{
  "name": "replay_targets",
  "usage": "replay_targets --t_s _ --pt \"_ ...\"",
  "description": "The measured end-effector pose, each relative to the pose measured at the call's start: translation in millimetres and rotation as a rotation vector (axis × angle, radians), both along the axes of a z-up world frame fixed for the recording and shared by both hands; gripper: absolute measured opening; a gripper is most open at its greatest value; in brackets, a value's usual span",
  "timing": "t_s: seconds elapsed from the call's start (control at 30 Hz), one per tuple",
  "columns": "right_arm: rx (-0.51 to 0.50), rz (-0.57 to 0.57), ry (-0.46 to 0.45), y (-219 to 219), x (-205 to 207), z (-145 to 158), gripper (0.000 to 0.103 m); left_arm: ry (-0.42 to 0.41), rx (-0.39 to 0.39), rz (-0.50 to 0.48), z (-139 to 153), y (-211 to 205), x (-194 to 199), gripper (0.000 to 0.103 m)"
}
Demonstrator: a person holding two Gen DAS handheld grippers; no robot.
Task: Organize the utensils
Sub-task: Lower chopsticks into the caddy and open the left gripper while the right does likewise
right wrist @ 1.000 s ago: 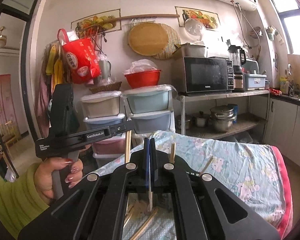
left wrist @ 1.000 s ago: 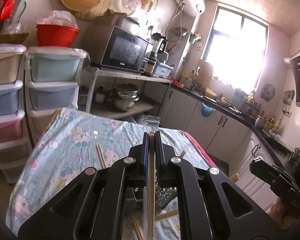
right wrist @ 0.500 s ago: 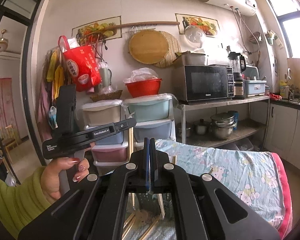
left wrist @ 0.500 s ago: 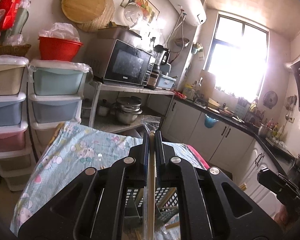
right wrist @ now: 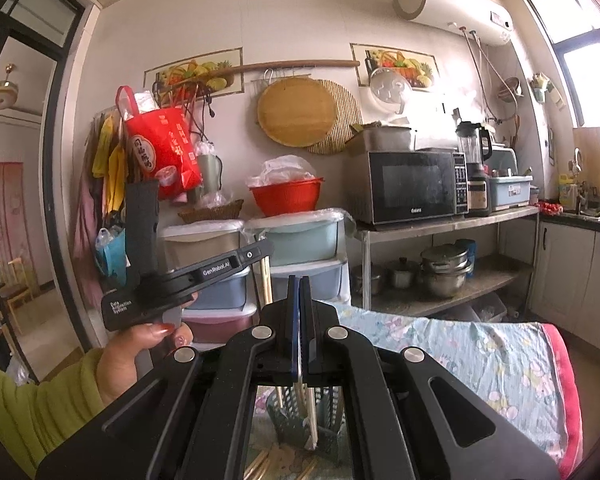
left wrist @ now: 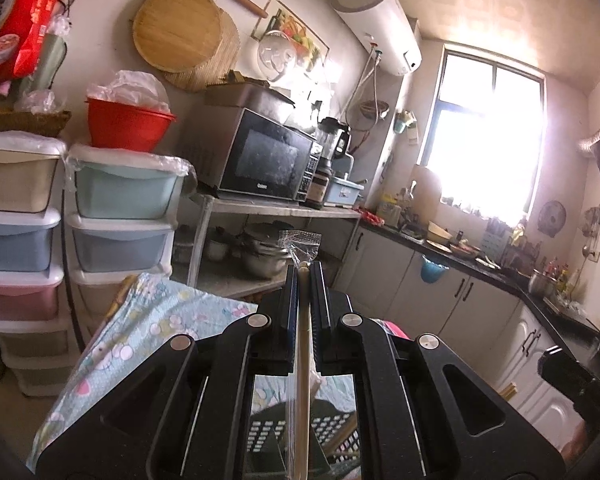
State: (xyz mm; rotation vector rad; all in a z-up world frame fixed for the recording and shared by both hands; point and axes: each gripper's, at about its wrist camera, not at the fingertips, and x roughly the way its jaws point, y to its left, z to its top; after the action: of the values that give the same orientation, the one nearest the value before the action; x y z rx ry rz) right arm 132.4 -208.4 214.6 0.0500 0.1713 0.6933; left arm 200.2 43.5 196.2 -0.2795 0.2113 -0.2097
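left tongs (left wrist: 303,270): pinching a pale wooden chopstick in a clear plastic sleeve (left wrist: 301,380), pads tight on both sides. The stick runs straight along the jaws, its tip pokes just past them, and the crinkly end of the sleeve sticks up beyond that.

right tongs (right wrist: 299,280): pressed together. Something thin and pale shows right under the blue pads, but I honestly can't tell if it's clamped or just sitting behind them.

left tongs seen from the right wrist view: held up off to the left by a hand (right wrist: 140,350) in a yellow-green sleeve (right wrist: 32,400), with the chopstick hanging down from the front end.

utensil holder: dark green perforated plastic basket (right wrist: 296,412) directly below the right tongs, standing on the bench, with a few pale chopsticks upright inside.

loose chopsticks (right wrist: 260,464): a few more lying flat on the cloth, just in front of the basket.

bench (right wrist: 480,360): covered with a light blue floral cloth with a pink edge.

background: black microwave (right wrist: 412,186) on a metal shelf, red plastic bowl (right wrist: 286,196) on stacked pastel drawers, bright window (left wrist: 484,136) at the far end.
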Motion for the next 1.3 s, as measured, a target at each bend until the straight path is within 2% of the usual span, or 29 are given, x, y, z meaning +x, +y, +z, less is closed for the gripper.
replay_targets --t_s 0.23,0.57,0.87,1.07,1.3 --pt "0.01 -0.005 -0.025 6 10 10 0.001 -0.048 0.026 0.064 4 0 7 0.003" --pt "0.012 -0.012 -0.025 17 31 15 0.001 -0.039 0.052 0.105 -13 0 22 0.003" --pt "0.006 -0.04 0.033 21 58 1 0.001 -0.001 0.056 0.119 -38 2 35 0.003" --pt "0.0 -0.053 0.058 21 65 -11 0.001 0.02 0.087 0.11 -53 -4 38 0.003" --pt "0.001 -0.061 0.084 24 71 -22 0.001 0.047 0.09 0.105 -67 -5 40 0.003"
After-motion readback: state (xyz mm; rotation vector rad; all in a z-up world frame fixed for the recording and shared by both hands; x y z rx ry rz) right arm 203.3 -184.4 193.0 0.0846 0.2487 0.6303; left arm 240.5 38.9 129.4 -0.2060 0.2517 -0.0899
